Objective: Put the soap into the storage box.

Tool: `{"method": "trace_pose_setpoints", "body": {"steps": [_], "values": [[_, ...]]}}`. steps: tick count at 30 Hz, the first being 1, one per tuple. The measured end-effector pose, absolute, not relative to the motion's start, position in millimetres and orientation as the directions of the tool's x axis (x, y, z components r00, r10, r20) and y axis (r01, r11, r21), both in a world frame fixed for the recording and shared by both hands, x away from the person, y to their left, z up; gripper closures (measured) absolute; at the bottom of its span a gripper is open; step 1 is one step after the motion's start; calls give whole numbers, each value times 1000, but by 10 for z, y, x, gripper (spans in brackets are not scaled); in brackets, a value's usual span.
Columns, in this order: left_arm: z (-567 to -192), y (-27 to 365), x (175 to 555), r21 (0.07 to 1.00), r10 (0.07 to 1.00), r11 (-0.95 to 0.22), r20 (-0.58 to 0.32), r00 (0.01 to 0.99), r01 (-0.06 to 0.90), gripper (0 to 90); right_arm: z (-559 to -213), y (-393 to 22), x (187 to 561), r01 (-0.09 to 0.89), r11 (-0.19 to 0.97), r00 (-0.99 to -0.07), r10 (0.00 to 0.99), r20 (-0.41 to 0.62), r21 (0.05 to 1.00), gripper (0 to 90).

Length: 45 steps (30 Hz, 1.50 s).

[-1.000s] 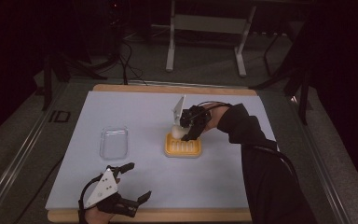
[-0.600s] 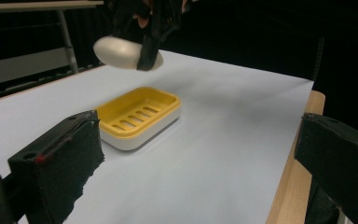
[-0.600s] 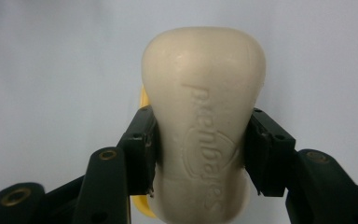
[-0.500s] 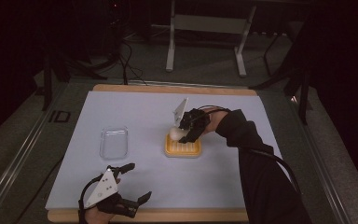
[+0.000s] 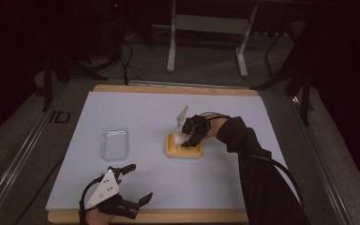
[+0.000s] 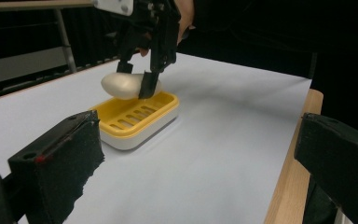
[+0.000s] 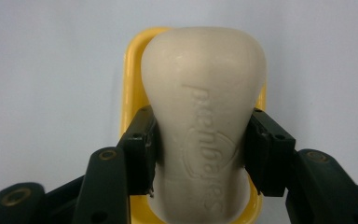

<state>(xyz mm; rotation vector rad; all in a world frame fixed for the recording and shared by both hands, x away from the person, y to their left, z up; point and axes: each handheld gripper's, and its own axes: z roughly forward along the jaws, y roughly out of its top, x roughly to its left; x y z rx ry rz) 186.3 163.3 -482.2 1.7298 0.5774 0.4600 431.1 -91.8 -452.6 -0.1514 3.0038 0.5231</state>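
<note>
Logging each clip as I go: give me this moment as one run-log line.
right gripper: shut on soap bar, lifted above yellow soap dish | left gripper: open, idle at near table edge | clear lid: untouched

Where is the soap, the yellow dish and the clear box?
soap (image 7: 205, 121), right gripper view, its stamped top face
yellow dish (image 6: 135, 119), left gripper view, its slotted floor
clear box (image 5: 114, 143), high view, its middle

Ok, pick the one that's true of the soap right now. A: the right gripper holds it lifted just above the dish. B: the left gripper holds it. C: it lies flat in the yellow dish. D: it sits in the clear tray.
A: the right gripper has its jaws clamped on the soap's sides, and the bar hangs just clear of the dish.
</note>
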Motion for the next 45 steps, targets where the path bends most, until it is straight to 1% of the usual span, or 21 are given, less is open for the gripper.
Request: {"method": "trace_pose_setpoints", "body": {"steps": [4,14,19,23,32,36,41,45], "values": [[-4817,1639,1861,976,606,-174,0,796,132,12,-4602,-955,4331,-100,926,-994,-74,-86,363,500],[-4817,1623,1850,974,597,-184,7,802,129,12,-4763,-945,4355,-96,938,-992,-64,-104,333,499],[-4818,1619,1850,973,595,-189,9,804,129,12,-4845,-944,4361,-74,943,-995,-49,-86,326,499],[-4820,1619,1854,973,595,-192,11,804,129,12,-4856,-954,4375,-60,940,-996,-35,-80,337,499],[-4823,1615,1855,973,594,-193,11,805,129,12,-4919,-912,4347,-60,944,-995,-32,-91,325,496],[-4823,1614,1853,973,593,-194,11,805,129,12,-4925,-900,4356,-39,943,-997,-14,-79,330,494],[-4825,1611,1858,972,593,-195,11,805,130,12,-4923,-888,4354,-41,945,-997,-16,-81,324,493],[-4825,1611,1858,972,593,-196,12,805,129,12,-4910,-885,4352,-43,946,-997,-21,-72,322,463]]}}
